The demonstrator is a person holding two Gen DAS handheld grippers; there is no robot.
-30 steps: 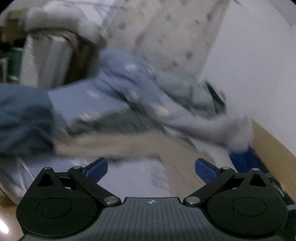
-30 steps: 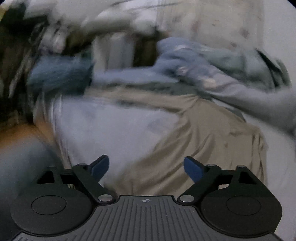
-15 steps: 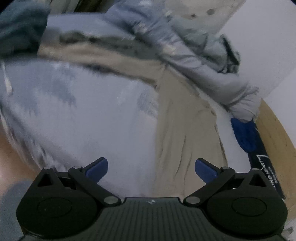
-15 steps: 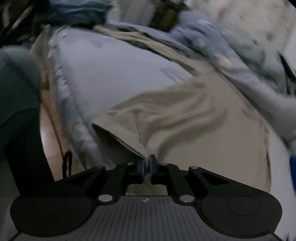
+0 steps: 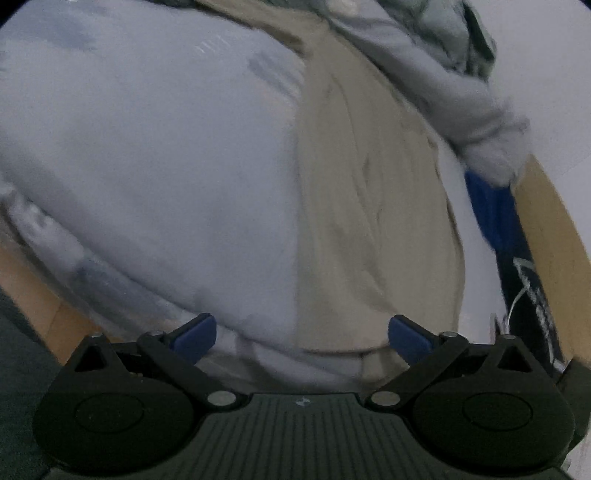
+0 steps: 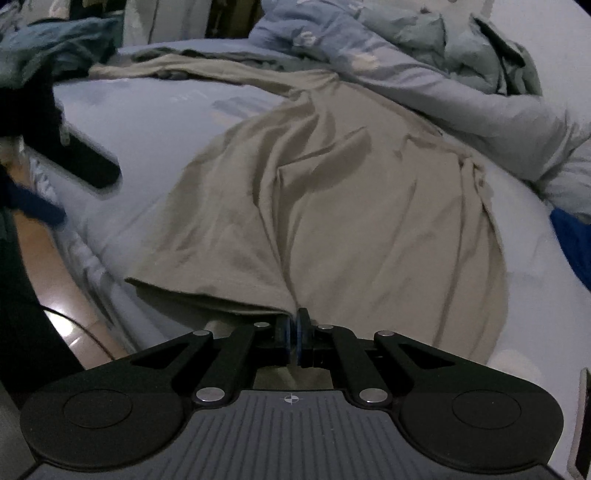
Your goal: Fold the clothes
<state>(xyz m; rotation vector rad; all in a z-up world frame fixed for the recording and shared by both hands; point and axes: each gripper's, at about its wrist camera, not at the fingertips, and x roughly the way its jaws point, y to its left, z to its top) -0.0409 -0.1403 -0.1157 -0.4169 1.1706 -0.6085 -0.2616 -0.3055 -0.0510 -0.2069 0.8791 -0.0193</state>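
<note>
Now pinching the khaki garment [image 6: 332, 206] hem dead ahead in right gripper [image 6: 294, 334], jaws gone from wide to clamped. Left gripper [image 5: 301, 338] dropping in, still spread wide and empty over the near hem. Setting up a two-point hold for the first fold.

Dim room: pale-blue sheeted bed [image 6: 155, 122], wooden floor [image 6: 40, 243], white wall [image 5: 546, 74].

I am working in a dim home bedroom. A bed [image 6: 155, 122] with a pale blue sheet fills my view, a rumpled blue-grey duvet [image 6: 424, 70] heaped at its far side, wooden floor [image 6: 40, 240] beside it, loose clothes [image 6: 55, 33] piled beyond.
</note>
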